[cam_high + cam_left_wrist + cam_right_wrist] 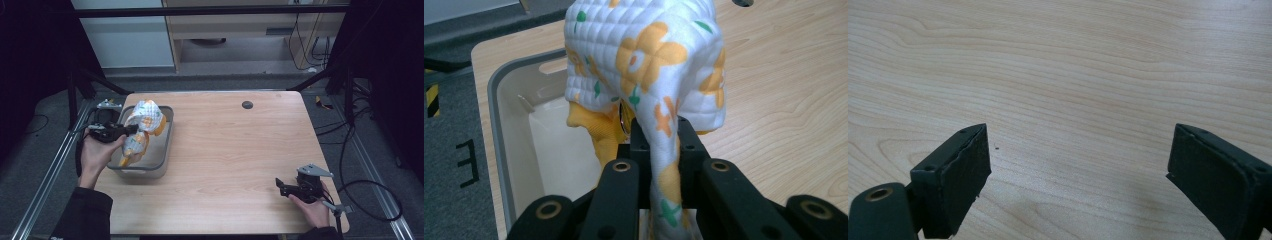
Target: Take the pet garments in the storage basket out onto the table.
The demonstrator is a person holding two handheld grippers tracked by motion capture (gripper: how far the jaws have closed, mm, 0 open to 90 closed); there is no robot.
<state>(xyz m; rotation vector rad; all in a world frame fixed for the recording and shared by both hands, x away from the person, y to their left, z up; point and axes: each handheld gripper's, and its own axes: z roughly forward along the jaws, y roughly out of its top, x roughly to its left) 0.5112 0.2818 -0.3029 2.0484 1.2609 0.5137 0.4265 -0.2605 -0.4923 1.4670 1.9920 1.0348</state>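
A white quilted cloth with orange flowers (141, 117) hangs partly lifted over a grey plastic bin (161, 165) at the table's left. My left gripper (131, 130) is shut on a fold of that cloth (644, 65), whose bunched fabric runs between the jaws; an orange lining shows under it. The bin's pale inside (519, 130) lies below. My right gripper (279, 186) rests low at the table's front right, held by a hand, and its jaws stand wide open over bare wood with nothing between the pads (965, 180).
The wooden table (235, 150) has a small dark round hole (247, 104) near its far edge. Metal frame rails run along both sides. A cable (370, 195) loops on the floor at the right.
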